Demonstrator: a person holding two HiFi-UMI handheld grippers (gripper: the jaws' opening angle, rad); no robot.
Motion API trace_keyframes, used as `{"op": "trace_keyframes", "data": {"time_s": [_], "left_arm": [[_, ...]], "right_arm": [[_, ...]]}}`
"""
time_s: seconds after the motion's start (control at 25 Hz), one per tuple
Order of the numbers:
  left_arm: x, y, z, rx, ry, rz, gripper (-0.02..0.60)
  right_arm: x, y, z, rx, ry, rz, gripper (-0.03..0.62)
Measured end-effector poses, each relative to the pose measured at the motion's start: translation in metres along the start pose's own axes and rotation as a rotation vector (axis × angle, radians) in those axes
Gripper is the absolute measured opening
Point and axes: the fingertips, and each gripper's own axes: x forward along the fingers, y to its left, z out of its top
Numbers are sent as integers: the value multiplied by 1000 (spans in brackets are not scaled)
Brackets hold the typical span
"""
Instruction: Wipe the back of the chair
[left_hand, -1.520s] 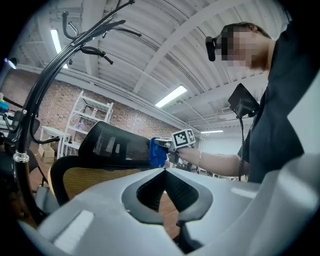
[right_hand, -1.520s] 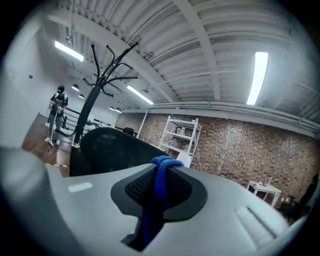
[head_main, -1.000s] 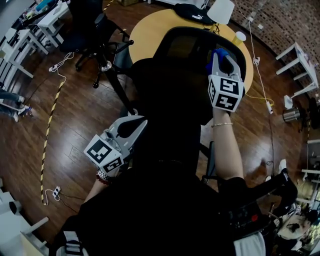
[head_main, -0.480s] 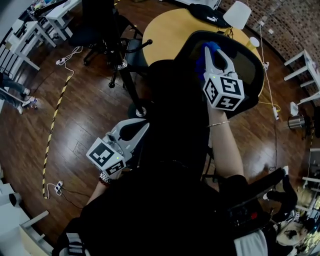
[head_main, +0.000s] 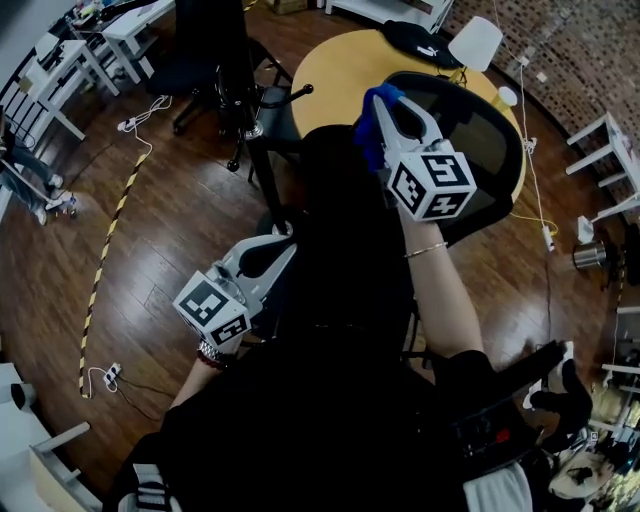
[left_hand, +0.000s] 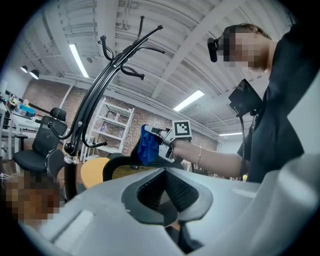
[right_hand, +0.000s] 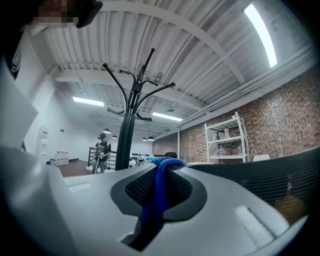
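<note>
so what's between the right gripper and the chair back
Only the blue cloth, pinched in the right gripper and hanging at the chair back's top edge; the left gripper view shows it best.

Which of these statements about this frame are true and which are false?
1. The right gripper is shut on a blue cloth. True.
2. The left gripper also grips a cloth. False: its jaws are together with nothing between them, and it is held low, beside the person's body.
3. The blue cloth is at the upper rim of the black mesh chair back. True.
4. The round table beyond the chair has a white top. False: its top is yellow.
</note>
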Motion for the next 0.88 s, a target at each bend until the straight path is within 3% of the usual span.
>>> {"op": "trace_keyframes", "data": {"time_s": [0.24,0.48,0.68,0.88], "left_arm": [[23,-40,-23,-15,26,-78,5],[70,-81,-22,-16,42,-190,5],[97,-129,-19,-128,-13,-322,5],[96,-148,-20,-105,-15,-328,5]], "right_arm": [[-83,6,20,-65,-59,15,34],[-188,-54,22,-166,-14,-130,34],[-264,-120,-10,-202,114,-301,34],[-276,-162,-46,-250,193,-393,34]]}}
